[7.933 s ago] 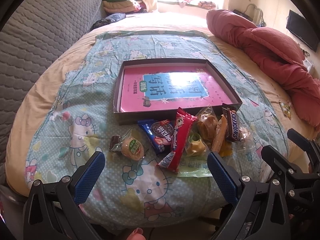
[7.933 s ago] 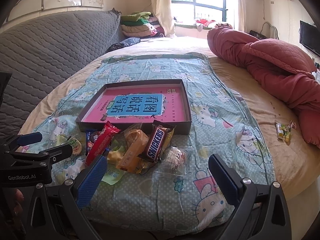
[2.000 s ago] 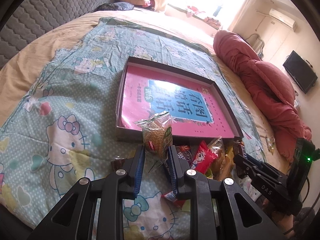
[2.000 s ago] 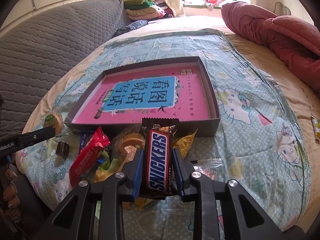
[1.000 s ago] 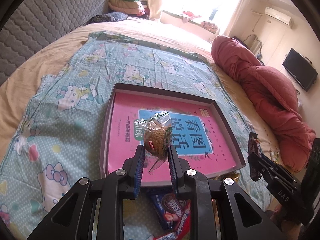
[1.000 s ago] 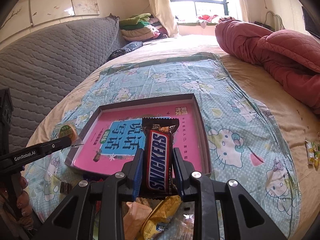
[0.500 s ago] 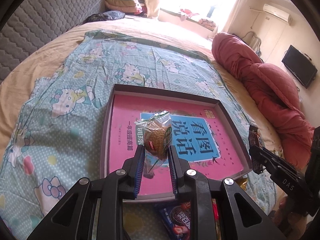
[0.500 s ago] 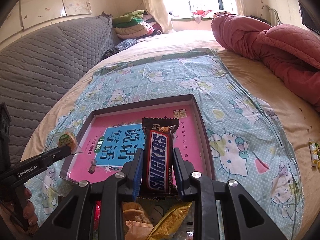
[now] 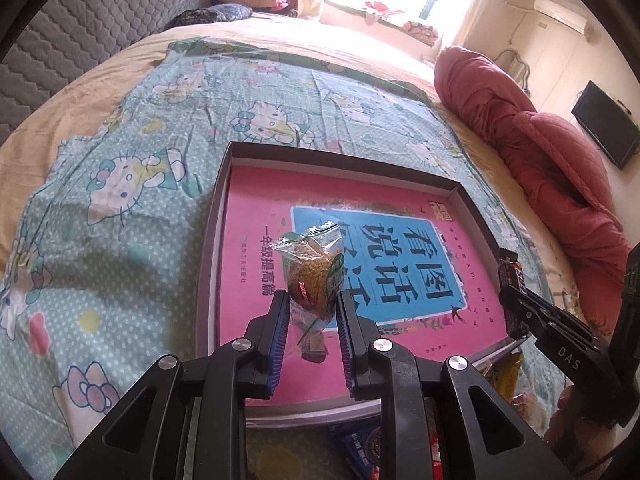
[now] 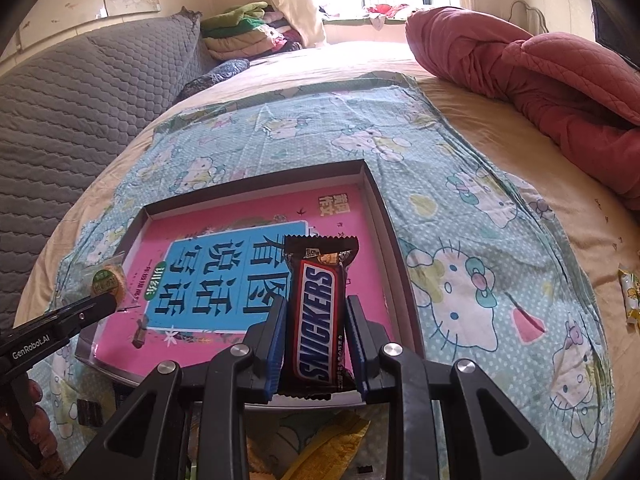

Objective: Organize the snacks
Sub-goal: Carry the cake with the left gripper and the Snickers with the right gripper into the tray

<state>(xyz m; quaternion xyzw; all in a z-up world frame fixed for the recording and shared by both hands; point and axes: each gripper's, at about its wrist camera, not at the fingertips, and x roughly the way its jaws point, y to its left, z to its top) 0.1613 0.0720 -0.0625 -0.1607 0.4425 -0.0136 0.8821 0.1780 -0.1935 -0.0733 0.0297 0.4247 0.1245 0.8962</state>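
My left gripper (image 9: 310, 300) is shut on a clear-wrapped round cookie (image 9: 314, 276) and holds it above the left part of the shallow dark box (image 9: 340, 162) with a pink and blue printed bottom. My right gripper (image 10: 314, 306) is shut on a Snickers bar (image 10: 318, 308) held upright above the box's right half (image 10: 374, 196). The right gripper with the bar shows at the right edge of the left wrist view (image 9: 516, 300). The left gripper and cookie show at the left of the right wrist view (image 10: 106, 282).
The box lies on a Hello Kitty cloth (image 9: 140, 140) on a bed. More wrapped snacks lie in front of the box (image 10: 328, 444). A small dark chocolate (image 10: 88, 412) lies at the left. A red quilt (image 10: 540, 68) is at the right, a yellow candy (image 10: 630, 292) near it.
Both grippers have moved forward and lower over the box, each still holding its snack. The box looks closer in both views.
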